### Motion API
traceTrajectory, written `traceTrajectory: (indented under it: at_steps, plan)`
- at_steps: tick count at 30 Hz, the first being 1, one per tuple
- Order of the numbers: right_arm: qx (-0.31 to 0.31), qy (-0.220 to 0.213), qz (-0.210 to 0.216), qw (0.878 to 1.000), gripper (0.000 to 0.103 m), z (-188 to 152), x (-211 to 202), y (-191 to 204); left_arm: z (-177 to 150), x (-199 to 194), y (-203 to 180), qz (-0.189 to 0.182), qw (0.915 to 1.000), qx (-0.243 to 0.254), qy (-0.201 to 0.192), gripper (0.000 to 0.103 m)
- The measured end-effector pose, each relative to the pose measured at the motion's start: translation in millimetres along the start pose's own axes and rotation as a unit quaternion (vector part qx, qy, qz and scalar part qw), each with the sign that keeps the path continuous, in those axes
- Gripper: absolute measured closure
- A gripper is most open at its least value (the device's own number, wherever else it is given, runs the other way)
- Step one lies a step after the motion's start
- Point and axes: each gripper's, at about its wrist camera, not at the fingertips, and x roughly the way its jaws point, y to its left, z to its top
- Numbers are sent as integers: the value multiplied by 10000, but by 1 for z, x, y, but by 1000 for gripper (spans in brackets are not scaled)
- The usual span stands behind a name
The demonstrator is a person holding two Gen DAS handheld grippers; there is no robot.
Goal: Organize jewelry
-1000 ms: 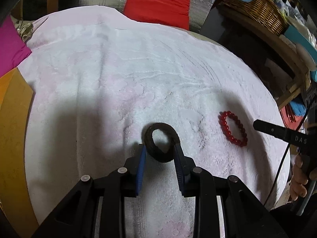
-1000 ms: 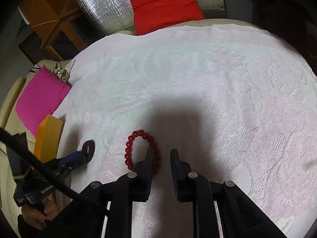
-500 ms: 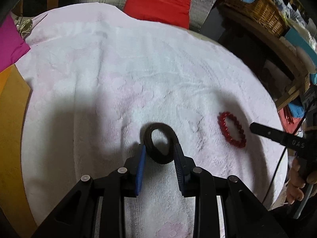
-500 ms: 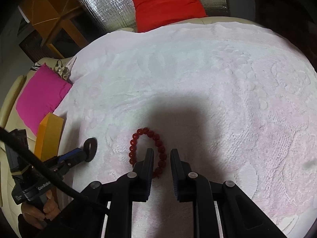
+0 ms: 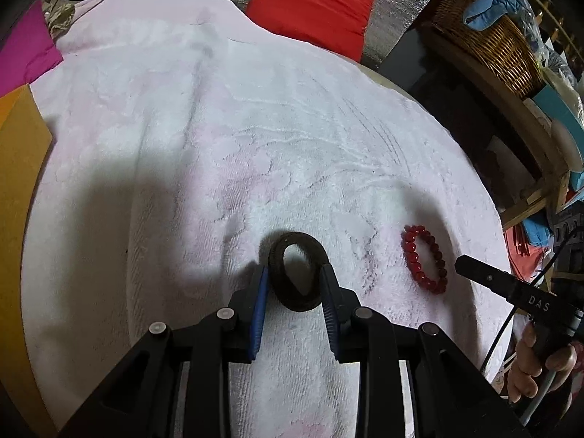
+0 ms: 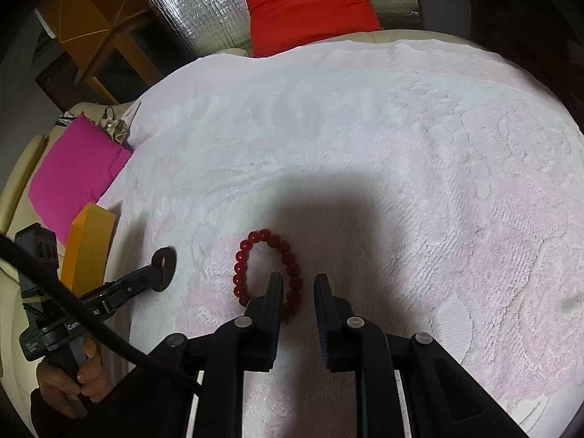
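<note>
A dark ring-shaped bangle (image 5: 296,273) stands between the fingers of my left gripper (image 5: 295,277), which is shut on it just above the white towel (image 5: 219,127). It also shows in the right wrist view (image 6: 165,266) at the left. A red bead bracelet (image 6: 268,268) lies flat on the towel; in the left wrist view (image 5: 425,257) it is to the right of the bangle. My right gripper (image 6: 298,284) is open, its left finger over the bracelet's near right side.
A red cushion (image 6: 310,3) leans on silver foil at the back. A magenta cushion (image 6: 73,179) and an orange box (image 6: 87,244) sit at the towel's left edge. A wicker basket (image 5: 489,43) stands on a shelf to the right.
The right gripper has moved forward and right over the red bracelet's near side. The left gripper holds the dark bangle as before, shifted only slightly.
</note>
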Motion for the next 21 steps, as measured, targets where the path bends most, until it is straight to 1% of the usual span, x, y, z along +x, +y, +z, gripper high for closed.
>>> traceTrajectory:
  at_steps: [9, 14, 21]
  plan:
    - [-69, 97, -50, 9999, 84, -2, 7, 2, 0, 4, -9, 165, 9998, 128, -17, 75]
    - [-152, 205, -141, 9996, 84, -4, 18, 6, 3, 1, -3, 108, 9999, -21, -25, 75]
    - [-284, 94, -251, 9992, 83, -5, 25, 13, 3, 5, -5, 139, 9999, 32, -68, 75]
